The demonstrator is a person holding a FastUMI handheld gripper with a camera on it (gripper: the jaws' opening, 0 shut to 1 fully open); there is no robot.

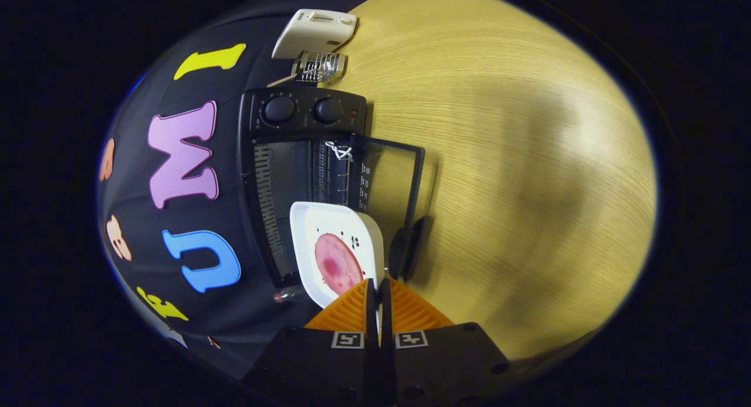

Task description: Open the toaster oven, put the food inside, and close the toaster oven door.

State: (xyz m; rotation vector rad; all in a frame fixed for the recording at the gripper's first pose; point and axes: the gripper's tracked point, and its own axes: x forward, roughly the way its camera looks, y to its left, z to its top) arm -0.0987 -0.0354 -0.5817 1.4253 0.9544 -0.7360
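My gripper (378, 290) sits at bottom centre, jaws pinched narrow on the near rim of one white dish (335, 251) carrying one pink slice of food (338, 264). The dish hangs at the mouth of the single black toaster oven (293, 160) left of centre, whose door (392, 178) is swung open over the desk (499, 160). I count two knobs (280, 109); their markings are too small to read. One white appliance (314, 33) sits upper left. The desk's right half lies open.
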